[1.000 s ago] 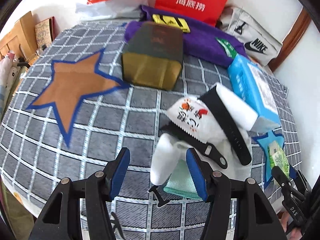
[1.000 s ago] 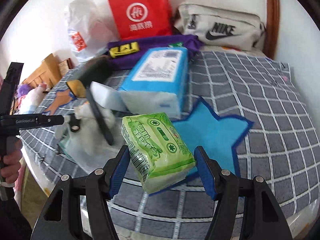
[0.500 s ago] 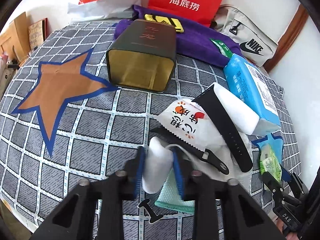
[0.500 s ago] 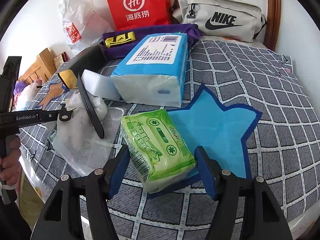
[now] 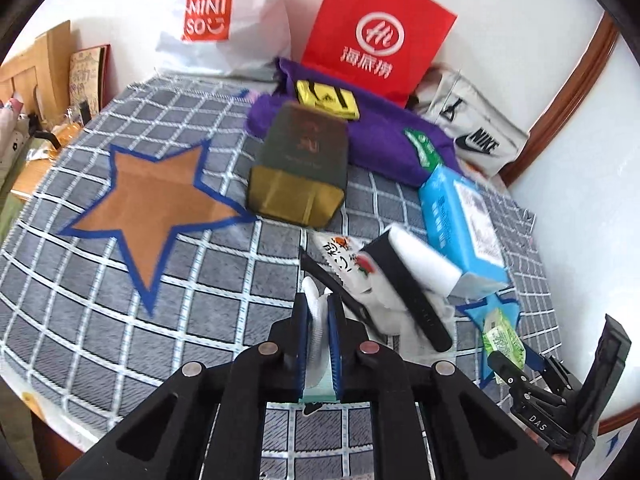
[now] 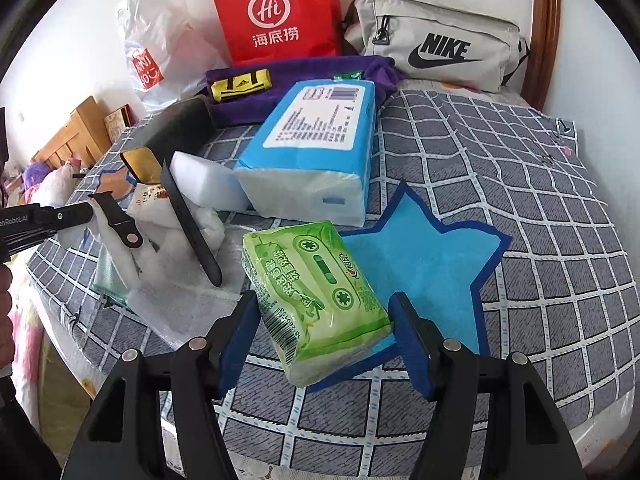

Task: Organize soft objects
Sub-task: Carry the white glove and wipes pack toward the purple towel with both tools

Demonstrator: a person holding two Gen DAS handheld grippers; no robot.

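My left gripper is shut on a white soft roll from the pile of white soft items, lifted slightly, with a mint cloth under it. A black watch strap lies across the pile. My right gripper is open around a green tissue pack that rests on the edge of the blue star; the jaws do not touch it. A brown star lies at the left in the left wrist view.
On the grey checked bed cover lie a large blue tissue pack, a dark gold-lined box and a purple cloth. A red bag, a Miniso bag and a Nike pouch stand at the wall.
My left gripper moved in on the white roll, shut on it and lifted it a little. My right gripper stays open around the green pack.
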